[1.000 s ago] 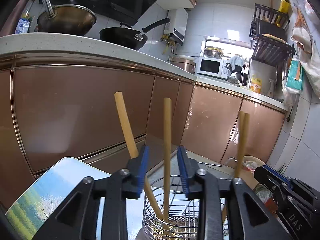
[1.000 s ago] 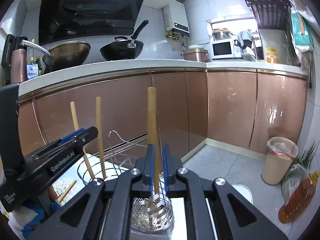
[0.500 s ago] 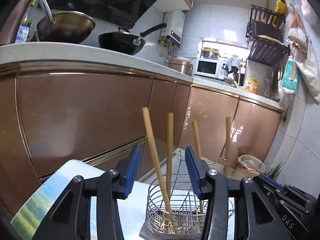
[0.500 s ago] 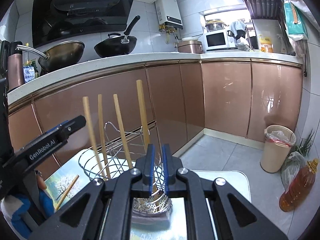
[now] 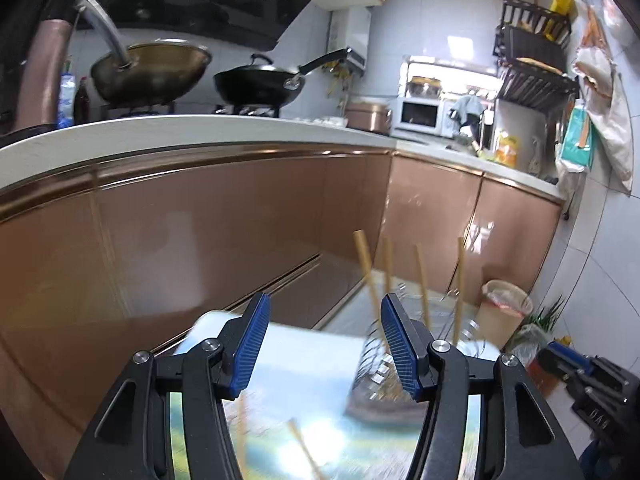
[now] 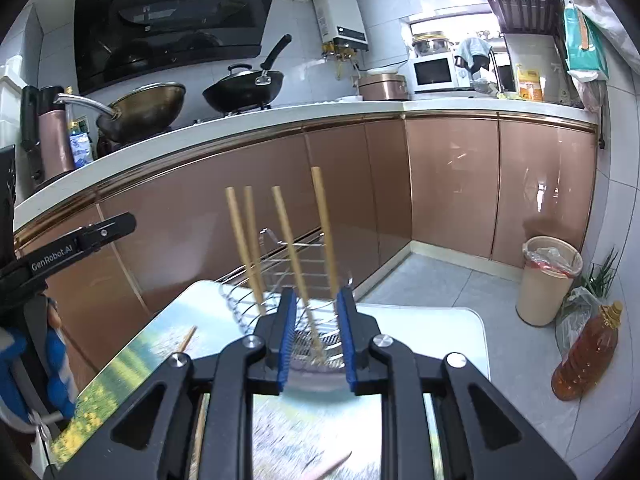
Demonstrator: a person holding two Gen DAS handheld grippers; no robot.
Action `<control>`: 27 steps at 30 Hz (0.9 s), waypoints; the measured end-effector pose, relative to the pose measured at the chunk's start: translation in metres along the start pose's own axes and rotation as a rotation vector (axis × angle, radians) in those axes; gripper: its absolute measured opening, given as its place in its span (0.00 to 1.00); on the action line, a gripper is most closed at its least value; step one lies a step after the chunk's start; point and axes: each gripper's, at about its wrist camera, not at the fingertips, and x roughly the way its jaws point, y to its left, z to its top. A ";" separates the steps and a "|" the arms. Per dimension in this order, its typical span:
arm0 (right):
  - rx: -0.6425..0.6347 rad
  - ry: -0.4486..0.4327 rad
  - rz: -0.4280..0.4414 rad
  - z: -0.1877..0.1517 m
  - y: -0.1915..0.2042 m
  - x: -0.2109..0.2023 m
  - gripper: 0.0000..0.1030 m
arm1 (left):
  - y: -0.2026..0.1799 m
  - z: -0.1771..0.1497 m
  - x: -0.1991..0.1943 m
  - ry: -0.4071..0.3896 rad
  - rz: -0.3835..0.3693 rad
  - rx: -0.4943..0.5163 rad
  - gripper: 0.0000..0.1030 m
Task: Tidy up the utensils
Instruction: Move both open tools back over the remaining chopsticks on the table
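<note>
A wire utensil basket (image 6: pixel 280 312) stands on the picture-printed table top (image 6: pixel 132 356) with several bamboo chopsticks (image 6: pixel 288 240) upright in it. My right gripper (image 6: pixel 316 336) sits just in front of the basket. Its jaws are opening, and the pads touch nothing; the chopsticks stand beyond them. My left gripper (image 5: pixel 326 344) is set back to the left of the basket (image 5: pixel 400 364), its jaws also opening and empty. Loose chopsticks (image 5: pixel 304 452) lie blurred on the table below it, and one more chopstick (image 6: pixel 186 338) lies left of the basket.
Copper-coloured cabinet fronts (image 6: pixel 452 184) run behind the table under a white counter with two woks (image 6: pixel 244 88). On the floor to the right stand a beige bin (image 6: pixel 548 280) and an oil bottle (image 6: pixel 588 352). The other gripper (image 6: pixel 80 240) shows at the left edge.
Both grippers have drawn back and up from the basket. The right jaws let go of a chopstick, which now stands in the basket. The left jaws have spread wider.
</note>
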 end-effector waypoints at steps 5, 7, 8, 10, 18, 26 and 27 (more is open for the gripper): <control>-0.040 0.079 0.031 0.009 0.026 -0.024 0.19 | 0.032 0.003 -0.029 0.112 0.049 0.015 0.59; -0.056 0.122 0.048 0.010 0.037 -0.029 0.19 | 0.043 0.002 -0.036 0.162 0.053 0.009 0.59; -0.060 0.135 0.058 0.010 0.040 -0.032 0.19 | 0.048 0.000 -0.041 0.186 0.063 0.011 0.59; -0.072 0.164 0.071 0.011 0.051 -0.039 0.19 | 0.055 -0.005 -0.047 0.221 0.065 0.016 0.59; -0.109 0.254 0.102 0.000 0.077 -0.044 0.19 | 0.083 -0.034 -0.047 0.373 0.067 -0.026 0.59; -0.138 0.340 0.124 -0.021 0.096 -0.010 0.19 | 0.097 -0.058 -0.016 0.464 0.060 -0.033 0.59; -0.139 0.350 0.126 -0.024 0.097 -0.005 0.19 | 0.099 -0.061 -0.011 0.472 0.059 -0.033 0.59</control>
